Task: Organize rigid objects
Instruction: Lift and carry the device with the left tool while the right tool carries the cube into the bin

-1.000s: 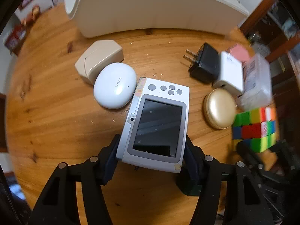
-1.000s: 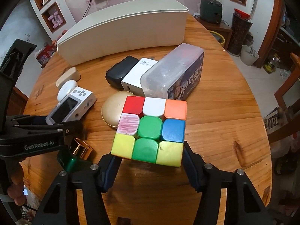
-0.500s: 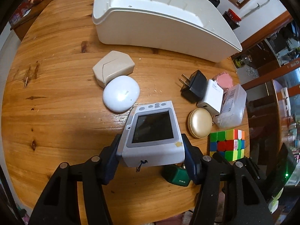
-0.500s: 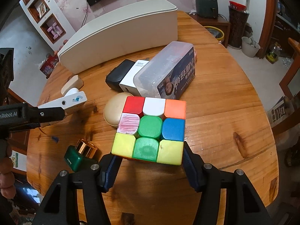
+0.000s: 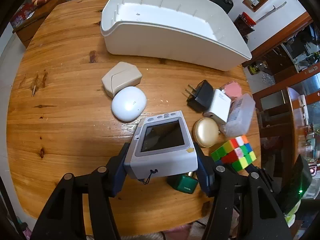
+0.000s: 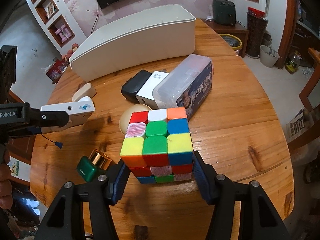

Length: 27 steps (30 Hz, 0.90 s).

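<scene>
Steeply tilted down, left gripper (image 5: 161, 161) clamps camera (image 5: 162, 146); right gripper (image 6: 158, 169) clamps cube (image 6: 158, 140).

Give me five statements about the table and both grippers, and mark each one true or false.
1. The left gripper holds a small white camera. True.
2. The white bin already holds several items. False: its inside shows nothing in it.
3. The right gripper grips a colour cube. True.
4. The green bottle stands upright. False: it lies on its side on the table.
5. The black charger lies beside the white charger. True.
</scene>
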Tool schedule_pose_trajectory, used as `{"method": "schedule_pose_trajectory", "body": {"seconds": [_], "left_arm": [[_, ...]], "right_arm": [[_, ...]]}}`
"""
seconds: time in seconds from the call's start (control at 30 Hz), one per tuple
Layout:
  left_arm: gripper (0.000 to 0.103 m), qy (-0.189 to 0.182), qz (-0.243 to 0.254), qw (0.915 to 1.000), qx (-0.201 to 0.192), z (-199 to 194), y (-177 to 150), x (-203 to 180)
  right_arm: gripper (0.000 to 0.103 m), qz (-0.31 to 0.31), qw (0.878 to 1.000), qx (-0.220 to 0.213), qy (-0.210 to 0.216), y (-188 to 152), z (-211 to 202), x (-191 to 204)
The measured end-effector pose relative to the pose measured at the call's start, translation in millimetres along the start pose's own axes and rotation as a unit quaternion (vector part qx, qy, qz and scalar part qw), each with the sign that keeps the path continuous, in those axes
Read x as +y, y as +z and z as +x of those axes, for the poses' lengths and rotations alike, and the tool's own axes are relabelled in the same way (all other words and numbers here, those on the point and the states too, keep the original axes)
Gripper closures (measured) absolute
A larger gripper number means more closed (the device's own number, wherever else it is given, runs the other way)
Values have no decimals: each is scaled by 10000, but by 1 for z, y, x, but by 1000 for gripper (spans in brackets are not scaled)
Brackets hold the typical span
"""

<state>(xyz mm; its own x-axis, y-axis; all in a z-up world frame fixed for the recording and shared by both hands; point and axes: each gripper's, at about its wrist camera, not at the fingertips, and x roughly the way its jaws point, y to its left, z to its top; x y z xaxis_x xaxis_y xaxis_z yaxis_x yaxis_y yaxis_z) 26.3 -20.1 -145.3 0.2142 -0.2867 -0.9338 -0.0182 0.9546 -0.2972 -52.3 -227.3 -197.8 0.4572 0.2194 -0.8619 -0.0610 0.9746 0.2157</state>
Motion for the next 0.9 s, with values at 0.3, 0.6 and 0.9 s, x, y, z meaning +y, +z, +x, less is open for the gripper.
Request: {"method": "schedule_pose_trajectory", "body": {"seconds": [0.3,0.6,0.9], "left_arm": [[41,-142,69,9996,-235,-30,17,-11],[41,-26,310,9980,-553,-56,41,-27],[41,83,455,9958,-789,-75,77,-36]], "right_arm": [[46,-91,9996,-123,238,7,-16,7],[47,-50,9973,-210,705,24,-29,14],[47,-193,9942,-686,801,72,-63,24]]}}
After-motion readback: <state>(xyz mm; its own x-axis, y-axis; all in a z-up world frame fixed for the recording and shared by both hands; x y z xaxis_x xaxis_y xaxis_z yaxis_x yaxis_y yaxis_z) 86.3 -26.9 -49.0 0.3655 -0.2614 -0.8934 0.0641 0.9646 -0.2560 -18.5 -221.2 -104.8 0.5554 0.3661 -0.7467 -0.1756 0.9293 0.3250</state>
